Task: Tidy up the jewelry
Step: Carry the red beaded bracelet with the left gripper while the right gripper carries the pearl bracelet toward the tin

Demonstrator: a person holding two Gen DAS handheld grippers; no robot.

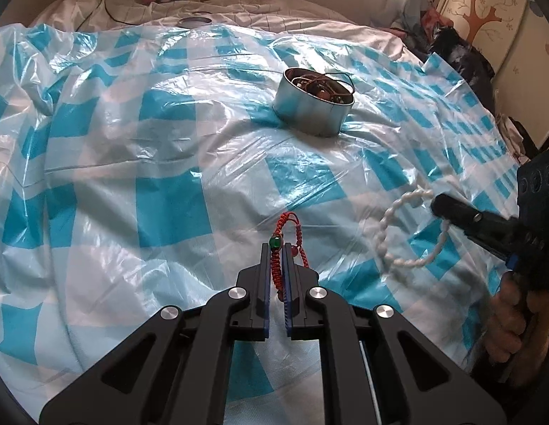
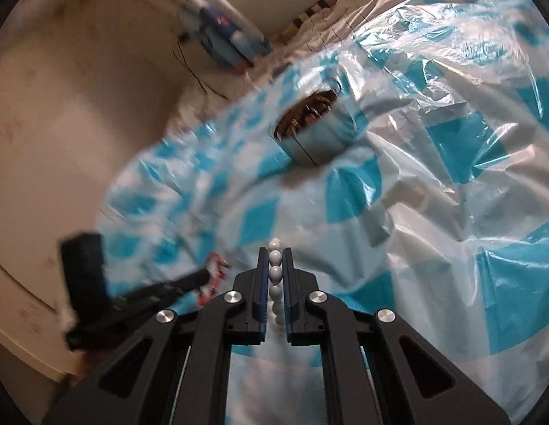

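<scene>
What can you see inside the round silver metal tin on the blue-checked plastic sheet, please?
The round silver metal tin holds a tangle of brownish beads and dark cords, one looping over its rim. Its wall and that top layer hide whatever lies deeper.

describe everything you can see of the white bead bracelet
The white bead bracelet is a closed loop of small, smooth, glossy oval beads that look like plastic or pearl. The right gripper is shut on one stretch of it, and from the right wrist view a row of beads runs between the pads. From the left wrist view the rest of the loop hangs open below the fingers, above the blue and white checked plastic sheet. Whether it touches the sheet is unclear.
</scene>
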